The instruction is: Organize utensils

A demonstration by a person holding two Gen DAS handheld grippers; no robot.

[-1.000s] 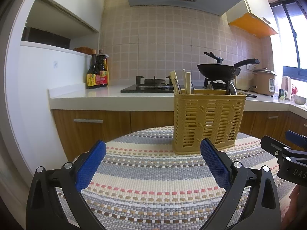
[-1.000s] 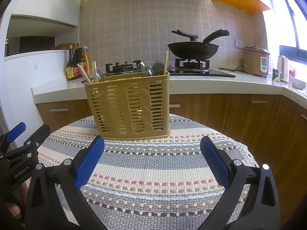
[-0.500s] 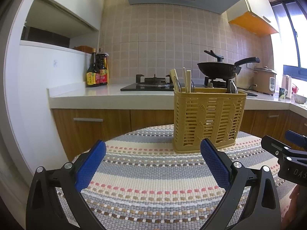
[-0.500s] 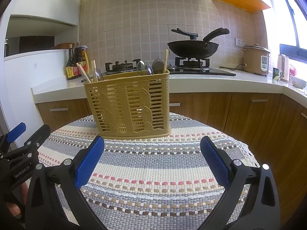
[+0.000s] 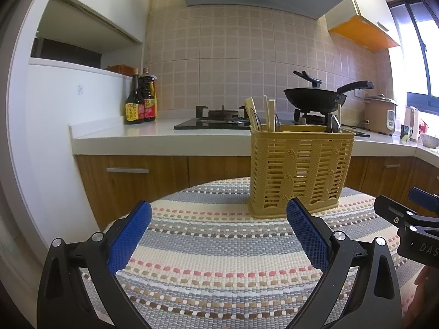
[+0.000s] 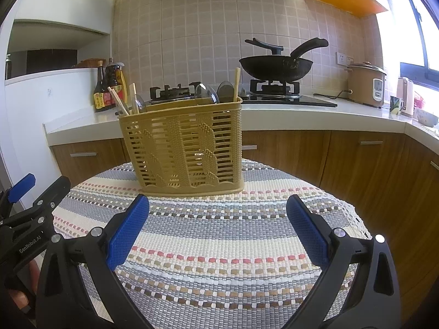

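Note:
A yellow slatted utensil basket stands upright on the far part of a round table with a striped woven cloth; it also shows in the right wrist view. Chopsticks and spoons stick out of its top. My left gripper is open and empty, hovering over the cloth short of the basket. My right gripper is open and empty, also short of the basket. Each gripper shows at the edge of the other's view.
Behind the table runs a white kitchen counter with wooden cabinets, a gas hob, a black wok, sauce bottles and a rice cooker. The table's edge falls away to the right in the right wrist view.
Both views have shifted very slightly; the basket sits a touch further from the left gripper. Both grippers stay open and empty.

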